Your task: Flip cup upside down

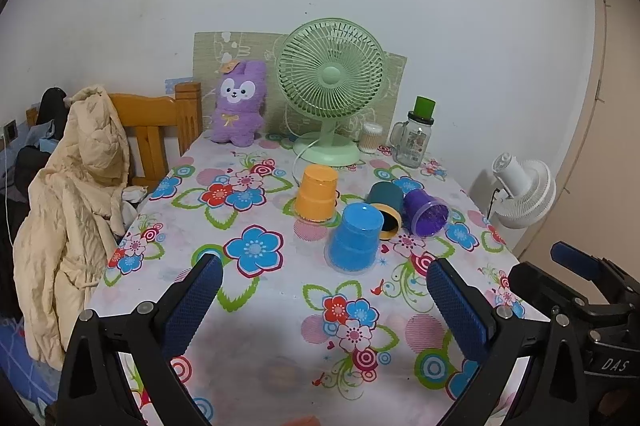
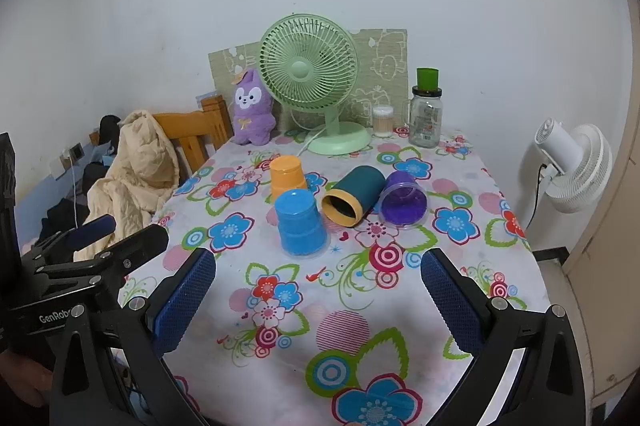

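Near the tabletop's (image 2: 400, 310) right edge, the purple cup (image 2: 402, 200) lies sideways; the right gripper (image 2: 318, 282), jaws wide and empty, should close across its wall, then turn its mouth down.

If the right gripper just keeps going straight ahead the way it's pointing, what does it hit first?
Probably the blue cup, standing upside down just left of centre between the open right gripper fingers. Depth is unclear; it might instead meet the tablecloth first.

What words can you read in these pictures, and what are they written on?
"DAS": on the black body of the right gripper, seen from the left wrist.
"GenRob", cut off by a finger: on the black body of the left gripper, seen from the right wrist.
The glass jar has a label, too small to read.
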